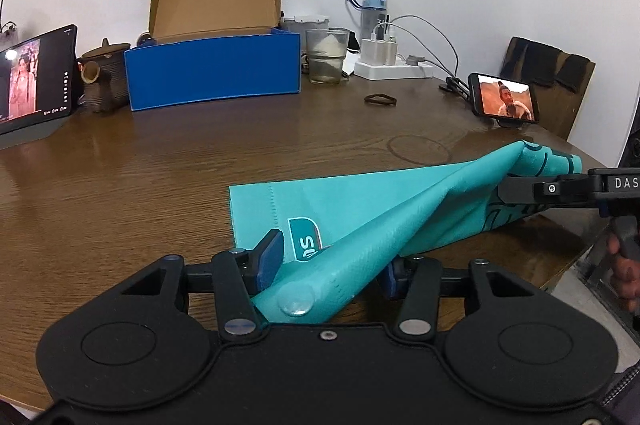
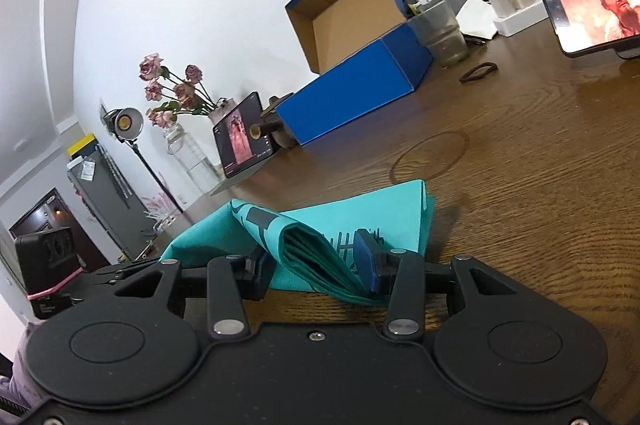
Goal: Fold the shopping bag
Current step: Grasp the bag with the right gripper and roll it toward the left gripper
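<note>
A teal shopping bag (image 1: 344, 201) lies partly flat on the brown wooden table (image 1: 160, 177), its near edge lifted into a ridge. My left gripper (image 1: 332, 265) is shut on the bag's near corner, where a snap button shows between the blue pads. The right gripper (image 1: 506, 191) comes in from the right and pinches the raised far end with the dark print. In the right wrist view, the right gripper (image 2: 314, 265) is shut on several stacked layers of the bag (image 2: 360, 213). A hand (image 1: 624, 265) holds its handle.
An open blue box (image 1: 212, 69) stands at the back, with a glass (image 1: 326, 55), a power strip (image 1: 392, 67) and a teapot (image 1: 102, 75) beside it. A tablet (image 1: 36, 81) is at the left and a phone (image 1: 506, 99) at the right. A hair tie (image 1: 380, 99) lies mid-table.
</note>
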